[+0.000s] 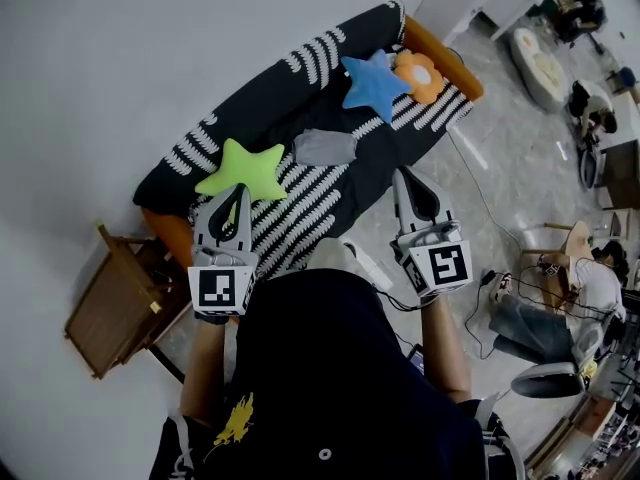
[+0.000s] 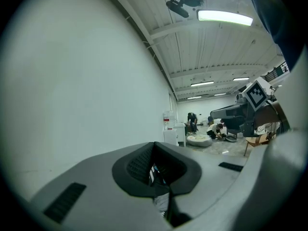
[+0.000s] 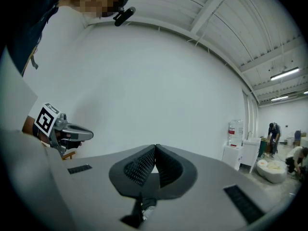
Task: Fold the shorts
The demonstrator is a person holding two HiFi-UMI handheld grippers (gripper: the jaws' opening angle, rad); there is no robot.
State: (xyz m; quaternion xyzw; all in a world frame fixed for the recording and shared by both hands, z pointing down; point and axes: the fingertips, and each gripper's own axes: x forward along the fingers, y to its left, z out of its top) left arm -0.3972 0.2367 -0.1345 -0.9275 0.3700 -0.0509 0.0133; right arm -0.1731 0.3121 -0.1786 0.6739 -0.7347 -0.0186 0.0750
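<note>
One long sofa (image 1: 290, 108) under a black cover with white stripes carries everything. It runs slantwise from its near-left end to its far-right end, with orange upholstery showing at both ends. A wooden side table (image 1: 110, 303) stands off the left end.

Three plush cushions lie on the seat: a lime-green star (image 1: 245, 171) toward the left end, and a blue star (image 1: 373, 83) touching an orange flower (image 1: 420, 73) toward the right end.

The shorts (image 1: 325, 147) are a small grey bundle of soft, limp cloth, loosely bunched. They sit mid-length on the seat between the green and blue stars, with their long axis along the sofa's length.

Both grippers are held level above the front edge, pointing over the sofa. The left gripper (image 1: 236, 200) and right gripper (image 1: 406, 178) each have their ribbed dark pads pressed together with nothing between them. The shorts lie below and ahead, between the two, perhaps slightly nearer the right. Reaching them likely means opening the jaws and tipping down.
</note>
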